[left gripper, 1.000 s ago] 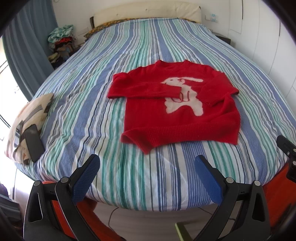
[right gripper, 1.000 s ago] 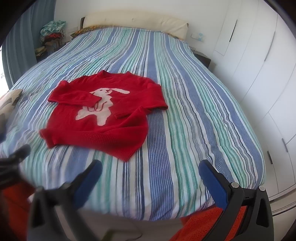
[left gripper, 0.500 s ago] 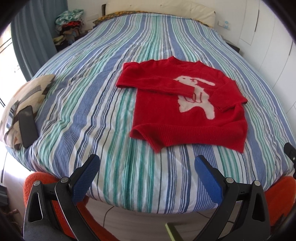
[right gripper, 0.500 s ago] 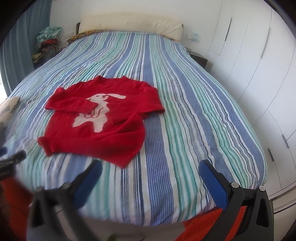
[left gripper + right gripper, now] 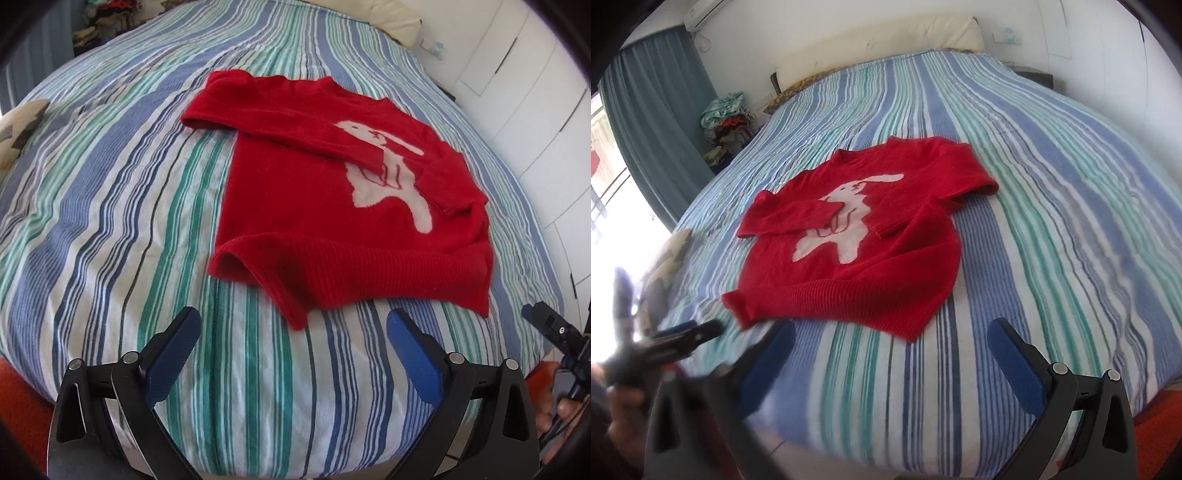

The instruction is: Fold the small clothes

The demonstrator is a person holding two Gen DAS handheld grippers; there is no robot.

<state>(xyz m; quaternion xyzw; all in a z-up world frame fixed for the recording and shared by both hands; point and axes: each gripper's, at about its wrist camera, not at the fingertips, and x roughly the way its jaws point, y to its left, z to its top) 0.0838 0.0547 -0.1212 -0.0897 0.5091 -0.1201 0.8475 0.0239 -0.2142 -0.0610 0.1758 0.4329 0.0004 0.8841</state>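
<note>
- Left gripper [image 5: 293, 325]: jaws spread wide, released, holding nothing; both blue pads hang over the near edge of the bed [image 5: 110, 221], apart from the fabric, just short of the hem corner.
- Right gripper [image 5: 890, 338]: jaws also wide apart and empty; the blue pads [image 5: 1015, 369] sit above the bed's near edge, not touching the garment; left pad blurred.
- Red sweater [image 5: 332, 206] with a white rabbit motif [image 5: 846, 225]: flat on the striped bed, front up, both sleeves folded in across the chest, ribbed hem toward the cameras, 1 hem corner drooping toward the left gripper.
- Patterned cushion [image 5: 18, 129] at the bed's left edge, well apart from the sweater.
- Pile of clothes [image 5: 727, 118] beside the blue curtain [image 5: 657, 122] at the far left of the bed.
- White wardrobe doors [image 5: 535, 92] along the right.
- Against 0.5 s ago: both cameras nearer the sweater, which fills more of each view; right view tilted; sweater's fold unchanged; jaws equally wide.
</note>
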